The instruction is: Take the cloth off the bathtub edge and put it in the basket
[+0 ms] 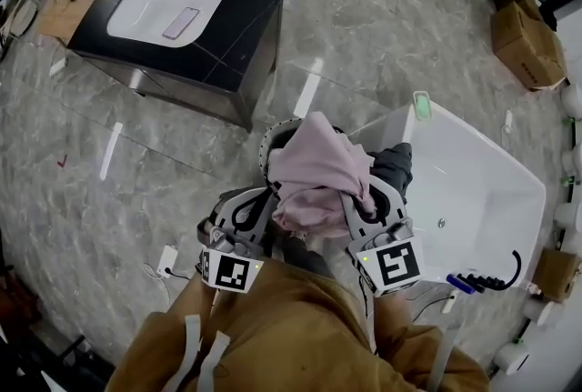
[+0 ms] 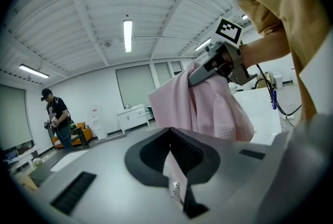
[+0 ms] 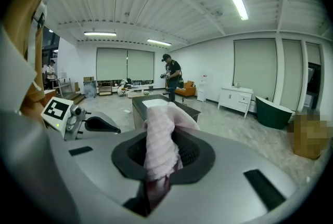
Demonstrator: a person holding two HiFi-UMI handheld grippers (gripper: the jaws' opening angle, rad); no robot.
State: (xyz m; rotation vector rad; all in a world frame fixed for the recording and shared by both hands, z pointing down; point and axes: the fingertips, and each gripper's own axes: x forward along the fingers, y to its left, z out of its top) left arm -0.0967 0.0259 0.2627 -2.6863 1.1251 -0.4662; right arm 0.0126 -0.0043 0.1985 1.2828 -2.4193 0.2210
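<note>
A pink cloth [image 1: 314, 172] hangs bunched between both grippers, lifted off the white bathtub [image 1: 496, 190], whose rim is just to its right. My left gripper [image 1: 275, 210] is shut on one end of the cloth [image 2: 174, 179], pinching a thin fold. My right gripper [image 1: 360, 199] is shut on a thicker wad of cloth [image 3: 158, 158]. A dark round basket [image 1: 269, 147] shows partly behind and under the cloth, beside the tub's left corner. In the left gripper view the right gripper [image 2: 218, 64] holds the draped cloth up.
A black vanity cabinet [image 1: 236, 45] with a white basin and a phone stands at the far left. Cardboard boxes [image 1: 527, 40] sit at the far right. A black hand shower [image 1: 482, 283] lies on the tub's near rim. A person [image 3: 171, 80] stands across the room.
</note>
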